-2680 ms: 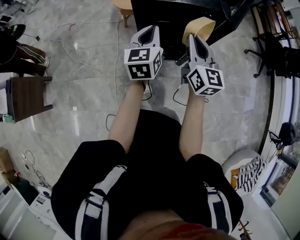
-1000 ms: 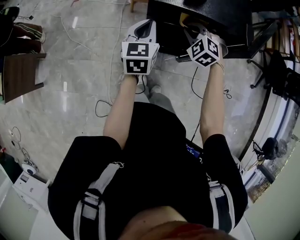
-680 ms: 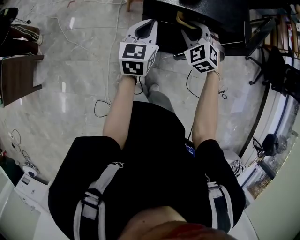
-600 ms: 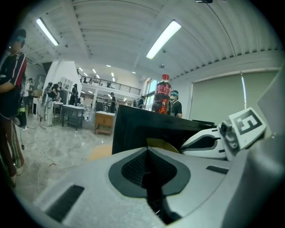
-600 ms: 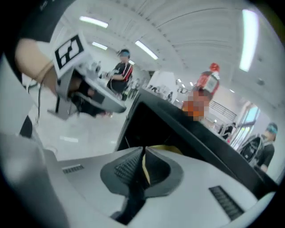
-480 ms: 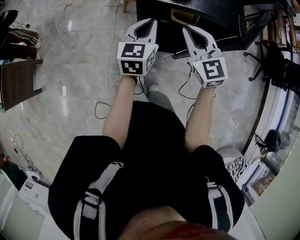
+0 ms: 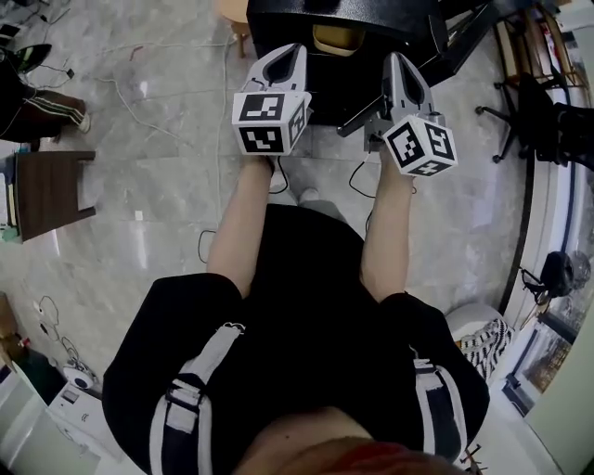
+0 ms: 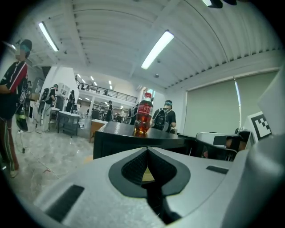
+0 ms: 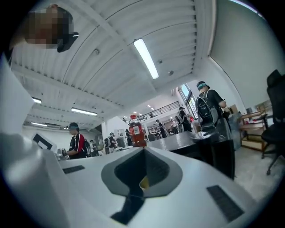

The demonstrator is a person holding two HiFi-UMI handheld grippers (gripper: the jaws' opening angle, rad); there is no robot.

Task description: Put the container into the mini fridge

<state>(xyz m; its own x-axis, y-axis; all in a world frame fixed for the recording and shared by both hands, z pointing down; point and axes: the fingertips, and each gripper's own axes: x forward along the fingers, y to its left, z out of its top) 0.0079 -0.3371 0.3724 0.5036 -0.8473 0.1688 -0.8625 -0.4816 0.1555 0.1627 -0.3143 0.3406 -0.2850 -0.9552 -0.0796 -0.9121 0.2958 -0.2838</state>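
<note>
Standing over a black mini fridge (image 7: pixel 306 11), a person holds the left gripper (image 7: pixel 295 51) and the right gripper (image 7: pixel 396 63) side by side just short of it. Both pairs of jaws are pressed together on nothing, apparently because the tan container (image 7: pixel 334 39) already sits in the fridge's dark opening. A red bottle (image 8: pixel 143 116) stands on the fridge top. The shelf under the container and the fridge door are cut off or lost in shadow. Past the closed jaws, only a yellow sliver shows.
</note>
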